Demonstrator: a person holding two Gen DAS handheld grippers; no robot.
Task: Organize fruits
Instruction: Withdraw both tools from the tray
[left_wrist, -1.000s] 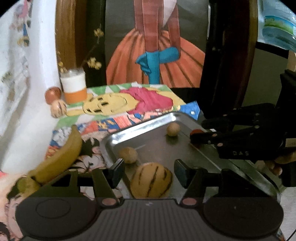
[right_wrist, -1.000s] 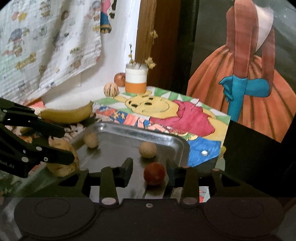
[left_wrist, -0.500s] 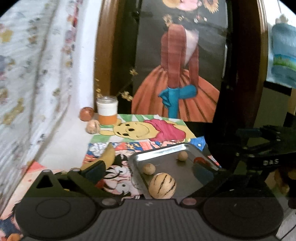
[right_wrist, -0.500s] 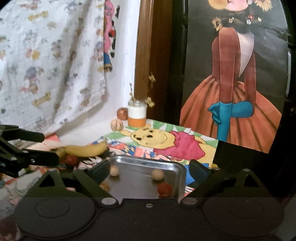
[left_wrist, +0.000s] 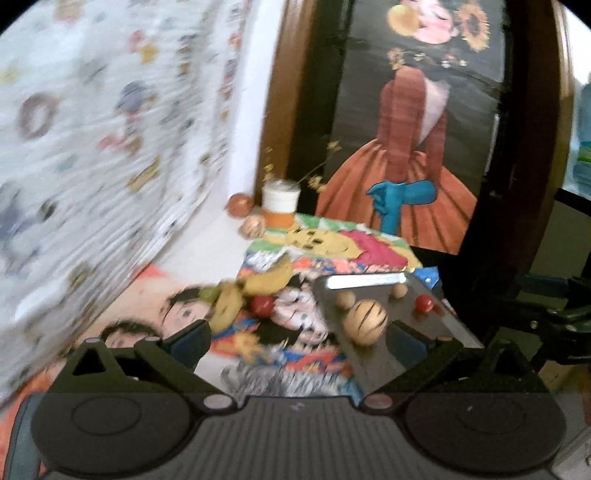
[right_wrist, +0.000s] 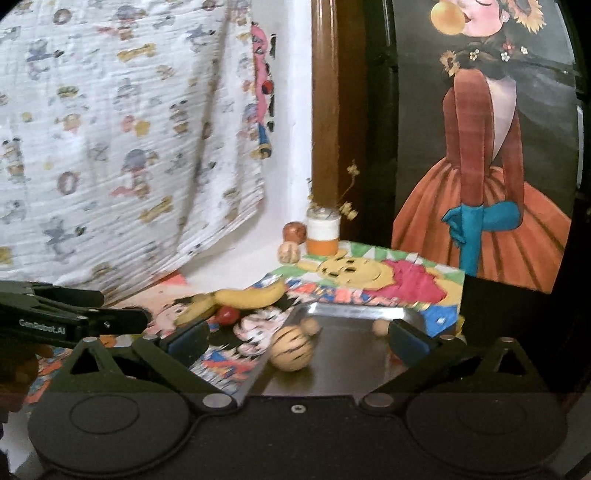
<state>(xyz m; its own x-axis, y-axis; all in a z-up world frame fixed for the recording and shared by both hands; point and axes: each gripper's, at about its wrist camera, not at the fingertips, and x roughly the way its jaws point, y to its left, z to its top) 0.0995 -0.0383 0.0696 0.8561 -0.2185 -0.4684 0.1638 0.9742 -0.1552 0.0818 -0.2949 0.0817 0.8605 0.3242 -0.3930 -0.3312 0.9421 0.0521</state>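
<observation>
Left wrist view smeared by motion: hanging cloth (left_wrist: 110, 147) and cartoon mat (left_wrist: 288, 362) unreadable. Bananas (left_wrist: 258, 291) run together; count unclear. Green fruit (left_wrist: 208, 293) beside them, kind unclear. Steel tray (right_wrist: 354, 312): near end hidden behind the right tongs' body. Red fruit (left_wrist: 424, 303) on the tray hidden behind a blue pad in the right view.

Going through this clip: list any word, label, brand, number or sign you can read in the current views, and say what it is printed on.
"CanRobot.AI": white lettering, slightly soft, on the side of the left gripper, seen in the right wrist view.
Hanging cartoon cloth: pictures only, no readable words.
Cartoon mats under the metal tray: any lettering is too blurred to read.
White and orange jar: no label visible.
</observation>
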